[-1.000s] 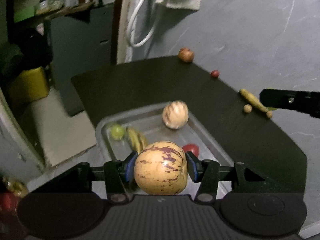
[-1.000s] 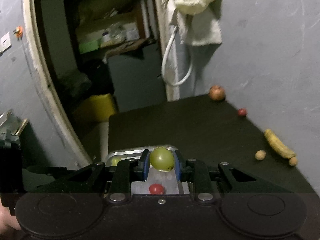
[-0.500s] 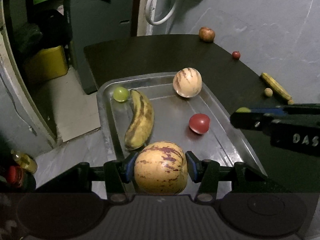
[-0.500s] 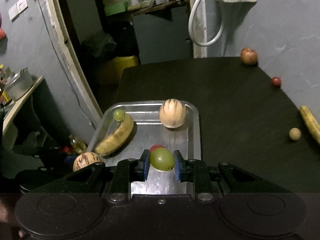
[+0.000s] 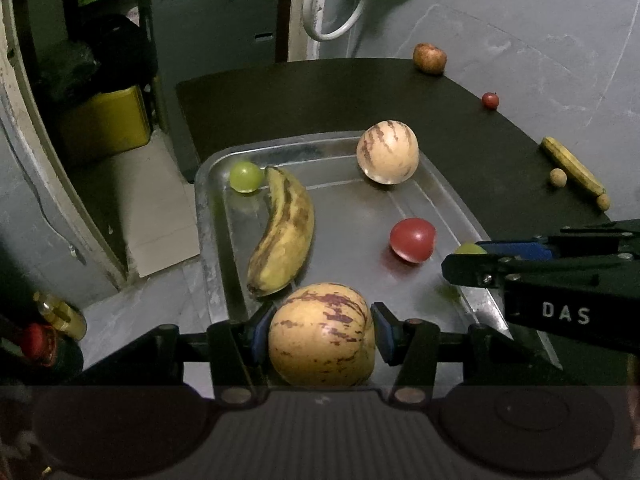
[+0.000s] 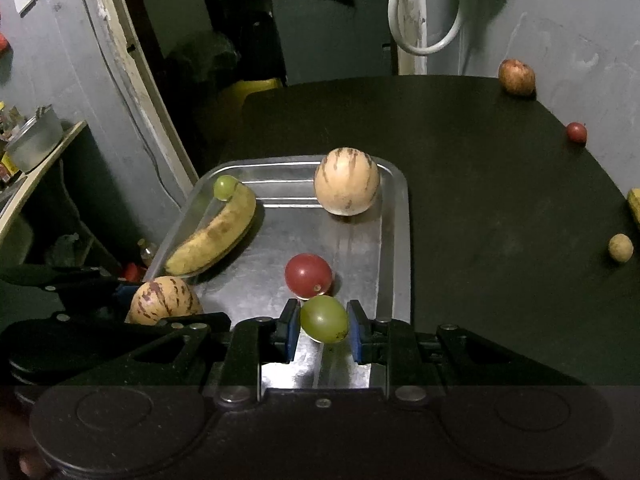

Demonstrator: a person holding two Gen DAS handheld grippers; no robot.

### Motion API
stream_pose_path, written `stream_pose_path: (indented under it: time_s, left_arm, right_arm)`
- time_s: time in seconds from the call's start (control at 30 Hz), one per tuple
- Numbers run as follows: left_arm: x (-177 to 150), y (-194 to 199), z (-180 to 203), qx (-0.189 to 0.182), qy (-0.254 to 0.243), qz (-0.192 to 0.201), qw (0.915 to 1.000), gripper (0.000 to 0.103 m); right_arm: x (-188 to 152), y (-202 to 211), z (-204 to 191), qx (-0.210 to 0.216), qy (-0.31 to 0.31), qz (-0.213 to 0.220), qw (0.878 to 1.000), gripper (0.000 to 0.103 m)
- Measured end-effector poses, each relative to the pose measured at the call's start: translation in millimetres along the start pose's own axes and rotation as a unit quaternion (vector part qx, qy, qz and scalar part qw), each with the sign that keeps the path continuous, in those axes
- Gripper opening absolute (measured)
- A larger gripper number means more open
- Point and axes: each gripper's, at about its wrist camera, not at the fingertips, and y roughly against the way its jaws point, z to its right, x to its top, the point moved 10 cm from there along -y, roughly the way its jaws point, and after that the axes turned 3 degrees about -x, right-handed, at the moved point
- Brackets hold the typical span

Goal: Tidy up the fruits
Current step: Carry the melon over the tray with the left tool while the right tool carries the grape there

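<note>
**Both grippers brought low over the tray, each with a fruit**

As both views have swung down within a second from the wall and far table to the metal tray point(image 5: 208, 216), the carry now appears to be ending and the set-down beginning. Lower centre, left view: the left gripper point(image 5: 320, 334) is clenched on a striped melon point(image 5: 322, 340) at the tray's near edge. Lower centre, right view: the right gripper point(image 6: 323, 326) grasps a green grape point(image 6: 324, 319), just in front of a red tomato point(image 6: 308, 275). Mid-frame on the tray lie a banana point(image 5: 284, 236), a second green grape point(image 5: 246, 176) touching its far tip, and a second striped melon point(image 5: 387, 151) at the far right corner. Upper right, on the dark table point(image 6: 480, 184) and well apart from the tray: a small red fruit point(image 6: 576, 132), an apple point(image 6: 516, 76), a small tan ball point(image 6: 620, 247) and another banana point(image 5: 572, 166). Judged from this, two fruits are about to be set down and four remain.
</note>
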Motion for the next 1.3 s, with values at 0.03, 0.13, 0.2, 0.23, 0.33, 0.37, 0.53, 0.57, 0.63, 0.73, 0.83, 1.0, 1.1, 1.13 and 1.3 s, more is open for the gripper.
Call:
stream_pose_path:
  time_s: [0.03,0.13,0.2,0.23,0.33,0.37,0.53,0.57,0.63,0.73,0.83,1.0,1.1,1.13,1.3]
  left_arm:
    - [1,0,0,0.0,0.0,0.0,1.0,0.055]
    - [2,-2,1,0.001,-0.006,0.001,1.0,0.055]
    - [2,-2,1,0.002,-0.008,0.0,1.0,0.055]
    - [3,-3,2,0.003,-0.01,0.0,0.9999,0.056]
    - [3,-3,2,0.003,-0.014,-0.001,0.9999,0.056]
    - [3,-3,2,0.003,-0.014,-0.001,0.9999,0.056]
    - [3,-3,1,0.001,-0.017,-0.002,0.9999,0.056]
    - [3,-3,1,0.001,-0.018,-0.003,0.9998,0.056]
    - [3,-3,2,0.002,-0.021,-0.003,0.9998,0.056]
    - [3,-3,1,0.004,-0.024,-0.002,0.9997,0.056]
    - [3,-4,1,0.009,-0.031,-0.002,0.9995,0.056]
    - [2,-4,2,0.012,-0.044,0.001,0.999,0.056]
    - [2,-4,3,0.015,-0.048,0.001,0.9987,0.057]
    - [1,-4,3,0.016,-0.05,0.002,0.9986,0.058]
    - [0,-4,4,0.018,-0.059,0.003,0.9981,0.06]
  right_arm:
    - [0,-2,0,-0.001,0.001,-0.002,1.0,0.026]
    - [-1,-5,0,-0.001,0.002,-0.005,1.0,0.026]
    - [-2,-7,0,-0.003,0.003,-0.008,1.0,0.026]
    - [-2,-8,0,-0.004,0.003,-0.01,1.0,0.027]
    - [-3,-10,1,-0.006,0.001,-0.012,1.0,0.027]
    - [-3,-10,2,-0.007,-0.001,-0.013,1.0,0.027]
    - [-3,-12,3,-0.008,-0.005,-0.017,1.0,0.027]
    - [-3,-12,3,-0.008,-0.006,-0.017,1.0,0.027]
    - [-3,-13,3,-0.008,-0.005,-0.018,1.0,0.027]
    - [-3,-14,3,-0.007,-0.006,-0.021,1.0,0.027]
    - [-2,-15,3,-0.008,-0.006,-0.024,1.0,0.027]
    - [-2,-17,3,-0.008,-0.006,-0.028,1.0,0.028]
    - [-3,-18,3,-0.008,-0.01,-0.032,0.999,0.028]
    - [-3,-18,3,-0.008,-0.009,-0.032,0.999,0.028]
    - [-2,-19,2,-0.008,-0.009,-0.033,0.999,0.03]
